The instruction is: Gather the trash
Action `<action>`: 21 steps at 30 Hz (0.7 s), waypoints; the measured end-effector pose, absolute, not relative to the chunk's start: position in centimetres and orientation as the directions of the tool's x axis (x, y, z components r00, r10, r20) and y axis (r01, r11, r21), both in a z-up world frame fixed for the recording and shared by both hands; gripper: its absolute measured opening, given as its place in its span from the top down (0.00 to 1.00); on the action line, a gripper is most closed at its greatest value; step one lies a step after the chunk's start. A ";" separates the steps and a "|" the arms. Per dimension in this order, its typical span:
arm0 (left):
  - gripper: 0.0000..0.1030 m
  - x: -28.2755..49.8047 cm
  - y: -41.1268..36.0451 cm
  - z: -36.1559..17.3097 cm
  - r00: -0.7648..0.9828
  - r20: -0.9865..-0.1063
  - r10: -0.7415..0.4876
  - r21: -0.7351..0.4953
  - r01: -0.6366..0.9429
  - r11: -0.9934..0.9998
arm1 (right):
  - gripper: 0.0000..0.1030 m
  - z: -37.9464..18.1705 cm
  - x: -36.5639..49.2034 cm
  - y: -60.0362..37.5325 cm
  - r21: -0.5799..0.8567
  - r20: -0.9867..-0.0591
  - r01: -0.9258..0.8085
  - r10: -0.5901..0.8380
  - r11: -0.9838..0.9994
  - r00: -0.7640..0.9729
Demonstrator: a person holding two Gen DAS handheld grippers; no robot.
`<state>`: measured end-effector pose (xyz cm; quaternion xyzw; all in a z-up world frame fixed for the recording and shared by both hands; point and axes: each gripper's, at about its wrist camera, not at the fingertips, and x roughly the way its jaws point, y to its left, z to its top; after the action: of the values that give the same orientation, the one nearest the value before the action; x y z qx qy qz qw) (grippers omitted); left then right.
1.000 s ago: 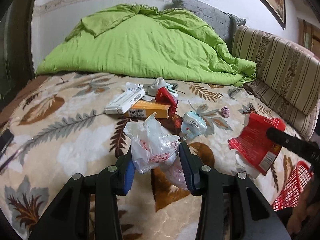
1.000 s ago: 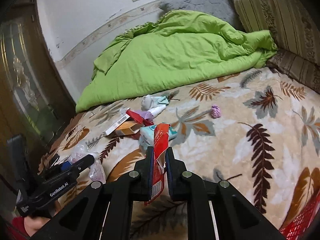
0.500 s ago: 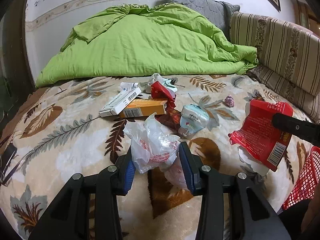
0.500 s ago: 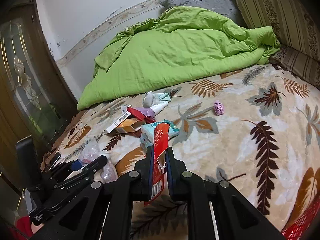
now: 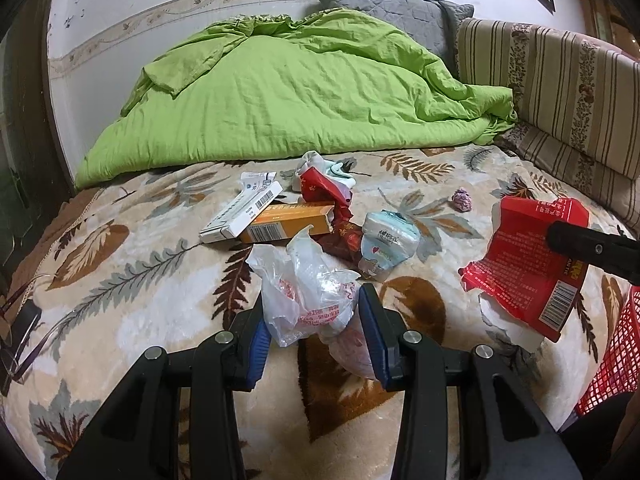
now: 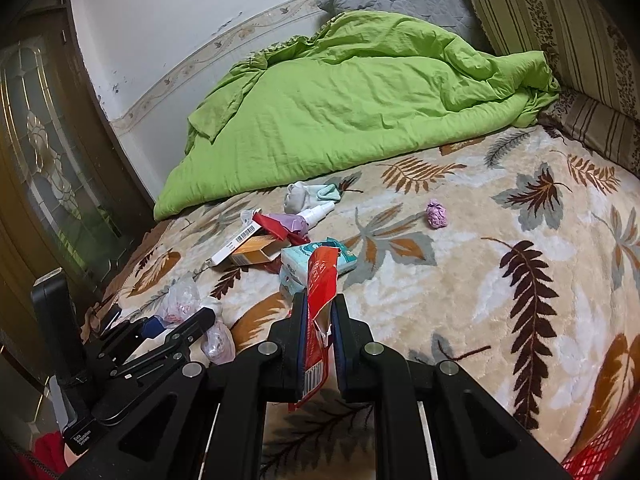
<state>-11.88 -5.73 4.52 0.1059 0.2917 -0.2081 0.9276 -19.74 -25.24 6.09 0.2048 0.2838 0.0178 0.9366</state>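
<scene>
My left gripper is shut on a crumpled clear plastic bag with red print, held just above the leaf-patterned blanket. The right wrist view shows the same left gripper low at the left, with the bag bulging from it. My right gripper is shut on a torn red wrapper standing edge-on between its pads. In the left wrist view that red wrapper hangs at the right. A red mesh basket sits at the bed's near right edge.
Loose trash lies mid-bed: a white box, an orange box, a tissue pack, a crumpled red wrapper, a purple paper ball and socks. A green quilt is heaped behind. Glasses lie at the left.
Both grips are unchanged. The left wrist view has tilted upward a little, showing more wall. In the right wrist view the left gripper has drifted slightly rightward, nearer the right gripper.
</scene>
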 end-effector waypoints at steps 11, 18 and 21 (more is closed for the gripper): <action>0.61 -12.0 -5.8 4.5 0.742 -0.587 -0.323 0.077 0.448 0.891 | 0.88 6.1 -19.8 -25.2 0.395 -0.524 0.083 0.150 0.915 0.839; 0.61 -12.0 -5.8 4.5 0.742 -0.587 -0.324 0.077 0.449 0.890 | 0.88 6.1 -19.8 -25.3 0.394 -0.525 0.084 0.149 0.915 0.838; 0.61 -12.0 -5.8 4.5 0.742 -0.587 -0.323 0.077 0.448 0.891 | 0.88 6.1 -19.8 -25.3 0.394 -0.525 0.084 0.149 0.915 0.838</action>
<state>-12.02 -5.82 4.54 0.1070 0.2924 -0.2081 0.9272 -19.79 -25.28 6.10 0.2048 0.2841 0.0175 0.9365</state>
